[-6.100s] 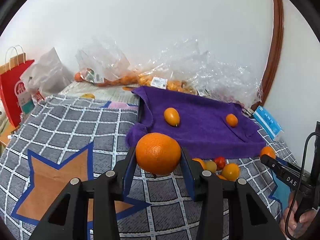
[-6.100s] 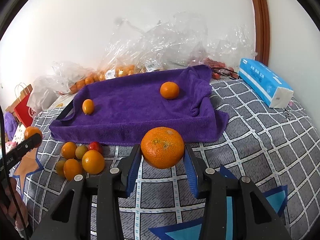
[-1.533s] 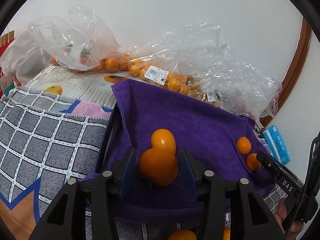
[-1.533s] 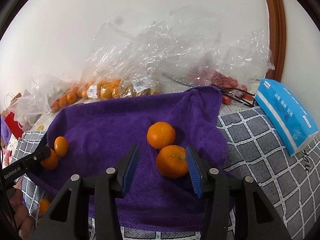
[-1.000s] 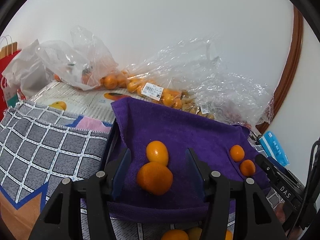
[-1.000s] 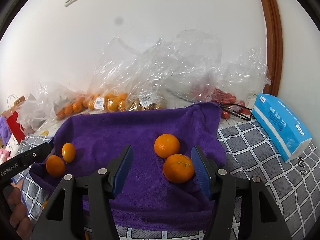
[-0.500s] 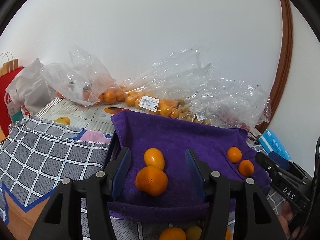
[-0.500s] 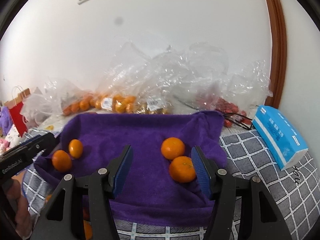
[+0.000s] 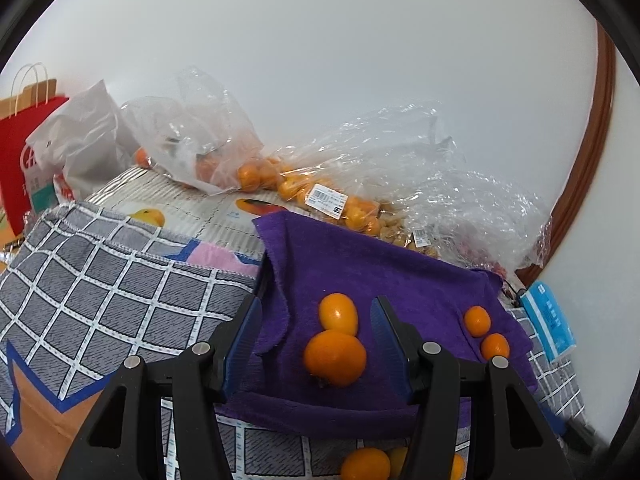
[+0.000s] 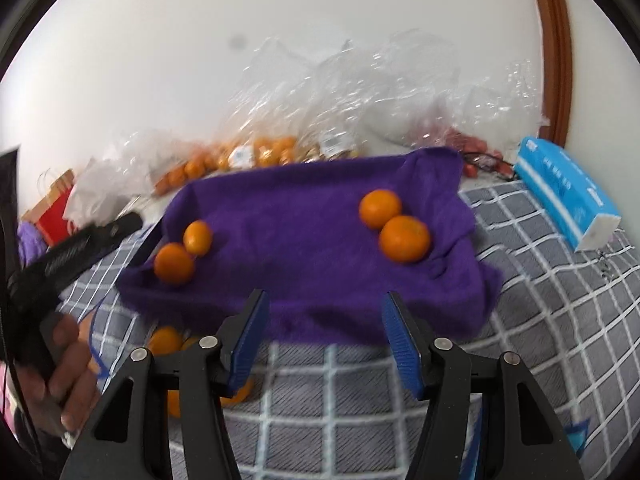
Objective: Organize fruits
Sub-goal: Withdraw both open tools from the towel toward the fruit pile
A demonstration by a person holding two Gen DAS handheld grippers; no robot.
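Observation:
A purple towel [image 9: 384, 276] lines a tray and holds two pairs of oranges. In the left wrist view an orange [image 9: 334, 357] lies next to a smaller oval one [image 9: 338, 313], between the fingers of my open, empty left gripper [image 9: 316, 344]. Two more oranges [image 9: 477, 321] lie at the towel's right end. In the right wrist view my right gripper [image 10: 324, 340] is open and empty, drawn back over the checked cloth in front of the towel [image 10: 304, 216]. The right pair [image 10: 404, 238] and left pair [image 10: 174, 263] rest on it.
Loose small fruits [image 10: 165, 341] lie on the grey checked cloth [image 10: 560, 300] before the towel's left front. Plastic bags of oranges [image 9: 256, 176] line the back wall. A blue tissue pack [image 10: 568, 192] lies at the right. A red paper bag [image 9: 20, 160] stands far left.
Both grippers set their oranges on the towel, opened and drew back. Over the last half second the right gripper has pulled back and lifted away; the left has stayed near its orange.

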